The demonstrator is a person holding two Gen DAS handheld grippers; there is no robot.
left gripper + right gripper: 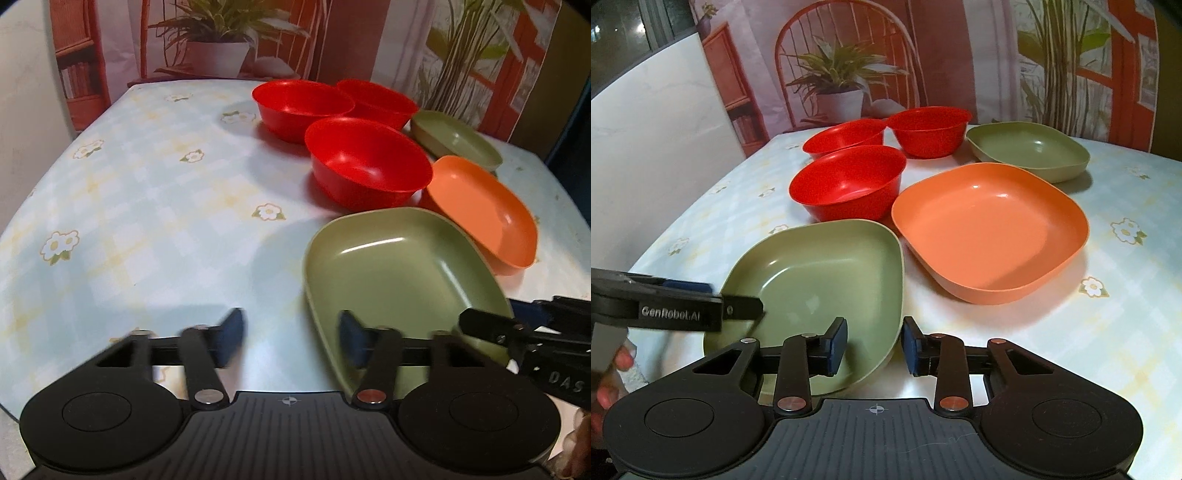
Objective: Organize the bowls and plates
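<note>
A near green plate (pixel 399 273) (pixel 820 280) lies at the front of the table. My left gripper (pixel 291 339) straddles its left rim, one finger inside and one outside, with a gap showing. My right gripper (pixel 875 345) straddles the right rim the same way; its outer pad stands close to the rim and the inner pad is clear of it. Behind the plate sit an orange plate (pixel 484 210) (pixel 990 225), a far green plate (pixel 454 140) (pixel 1027 151) and three red bowls (pixel 369 162) (pixel 846 184), each standing separately.
The table carries a pale blue floral cloth (pixel 147 203) (pixel 1126 295). A printed backdrop (pixel 849 74) with a chair and plants hangs behind the far edge, and a white wall (pixel 665 129) stands at the left. A hand (pixel 609 369) holds the left gripper.
</note>
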